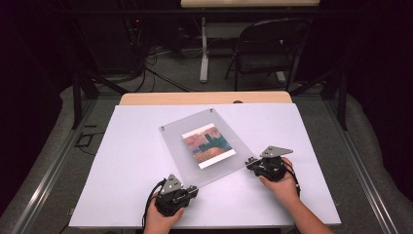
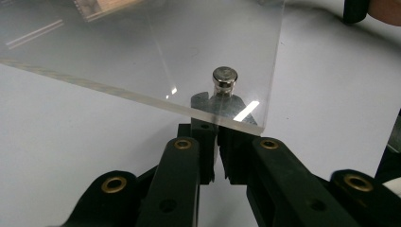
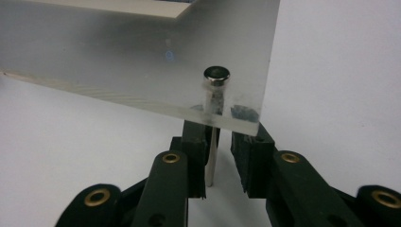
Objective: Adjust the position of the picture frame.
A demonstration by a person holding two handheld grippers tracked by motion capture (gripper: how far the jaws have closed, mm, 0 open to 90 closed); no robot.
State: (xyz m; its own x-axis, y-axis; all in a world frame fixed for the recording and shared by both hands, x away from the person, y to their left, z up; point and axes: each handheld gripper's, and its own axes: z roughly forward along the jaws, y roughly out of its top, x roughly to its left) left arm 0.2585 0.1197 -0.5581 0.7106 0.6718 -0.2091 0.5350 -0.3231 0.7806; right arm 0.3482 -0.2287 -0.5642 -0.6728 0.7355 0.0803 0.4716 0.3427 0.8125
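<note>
A clear acrylic display panel (image 1: 207, 146) holding a small colourful print (image 1: 208, 145) lies at mid-table (image 1: 136, 161). At its near corners, the left tool (image 1: 191, 191) pinches a silver standoff pin (image 2: 225, 80); the right tool (image 1: 252, 163) stands slightly spread around another (image 3: 216, 78). Judged next: seating the right pin. The gripper views reveal the pins' shafts.

Left claw (image 1: 191, 189) clamped shut; right claw (image 1: 251, 163) slightly parted

the acrylic sheet (image 1: 185, 146) is clear – its print (image 1: 208, 145) shows rust, teal and tan. white worktop (image 1: 126, 165); silver standoff caps (image 2: 224, 76).
</note>
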